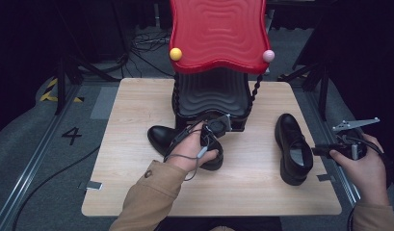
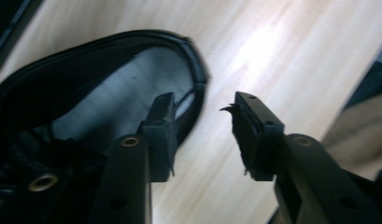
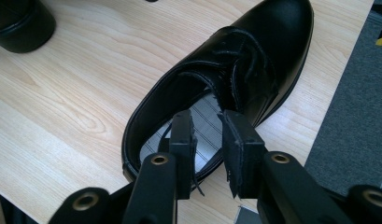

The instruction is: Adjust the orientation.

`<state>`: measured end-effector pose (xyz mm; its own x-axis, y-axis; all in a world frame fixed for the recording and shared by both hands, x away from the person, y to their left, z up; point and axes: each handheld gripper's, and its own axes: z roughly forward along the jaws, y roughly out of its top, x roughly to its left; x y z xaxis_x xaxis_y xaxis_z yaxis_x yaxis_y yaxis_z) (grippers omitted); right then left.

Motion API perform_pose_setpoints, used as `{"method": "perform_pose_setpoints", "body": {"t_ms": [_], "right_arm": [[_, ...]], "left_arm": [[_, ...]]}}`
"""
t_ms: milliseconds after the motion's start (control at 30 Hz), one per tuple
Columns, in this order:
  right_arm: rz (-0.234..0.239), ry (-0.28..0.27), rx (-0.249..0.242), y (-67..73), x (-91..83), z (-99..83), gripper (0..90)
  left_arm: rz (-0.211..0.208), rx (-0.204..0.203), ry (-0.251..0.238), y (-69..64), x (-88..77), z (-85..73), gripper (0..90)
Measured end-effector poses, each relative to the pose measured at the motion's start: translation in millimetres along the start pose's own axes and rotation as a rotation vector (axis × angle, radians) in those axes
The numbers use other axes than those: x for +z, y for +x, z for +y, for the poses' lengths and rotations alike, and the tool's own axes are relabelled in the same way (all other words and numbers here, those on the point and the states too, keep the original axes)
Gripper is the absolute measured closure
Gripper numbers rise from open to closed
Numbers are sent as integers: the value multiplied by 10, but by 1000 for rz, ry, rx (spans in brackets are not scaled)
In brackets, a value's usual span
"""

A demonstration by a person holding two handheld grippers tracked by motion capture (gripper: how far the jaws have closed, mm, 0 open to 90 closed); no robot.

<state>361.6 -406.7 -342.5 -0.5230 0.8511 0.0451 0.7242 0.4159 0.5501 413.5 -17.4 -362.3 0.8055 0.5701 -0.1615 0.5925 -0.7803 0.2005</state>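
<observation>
while both hands sit low over the wooden worktop (image 1: 137,187), the left gripper (image 1: 215,131) hovers right above the heel end of the left shoe (image 1: 175,139), which lies near the middle of the worktop, just in front of the black base of a red wavy-topped stand (image 1: 216,33). in the left gripper view its jaws stand well apart with bare wood between them; the left jaw overlaps the shoe's heel rim (image 2: 198,70) in that picture, and whether it touches the rim cannot be told. nothing is clamped.

right gripper (image 1: 332,150) is held at the right edge of the worktop, just beside the right shoe (image 1: 293,147), which stands upright with toe pointing away from the person, well apart from the left shoe. in the right gripper view the jaws are narrow but not closed, a slim gap between the pads, poised over the shoe's opening and its striped grey insole (image 3: 205,123). a thin dark lace end hangs by the left jaw; whether it is pinched cannot be told. no pad presses on the shoe.

yellow ball (image 1: 175,54) and pink ball (image 1: 268,56) sit at the stand's front corners.
</observation>
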Motion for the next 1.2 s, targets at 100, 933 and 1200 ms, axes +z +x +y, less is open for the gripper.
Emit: {"method": "perform_pose_setpoints", "body": {"t_ms": [100,933,1200], "right_arm": [[1,3,-4,-3,6,0,745],[6,34,-36,94,108,79,726],[10,46,-71,191,162,141,719]], "left_arm": [[-15,2,21,11,72,25,582],[-82,140,147,-275,22,-468,741],[-113,125,194,-338,131,-630,701]]}}
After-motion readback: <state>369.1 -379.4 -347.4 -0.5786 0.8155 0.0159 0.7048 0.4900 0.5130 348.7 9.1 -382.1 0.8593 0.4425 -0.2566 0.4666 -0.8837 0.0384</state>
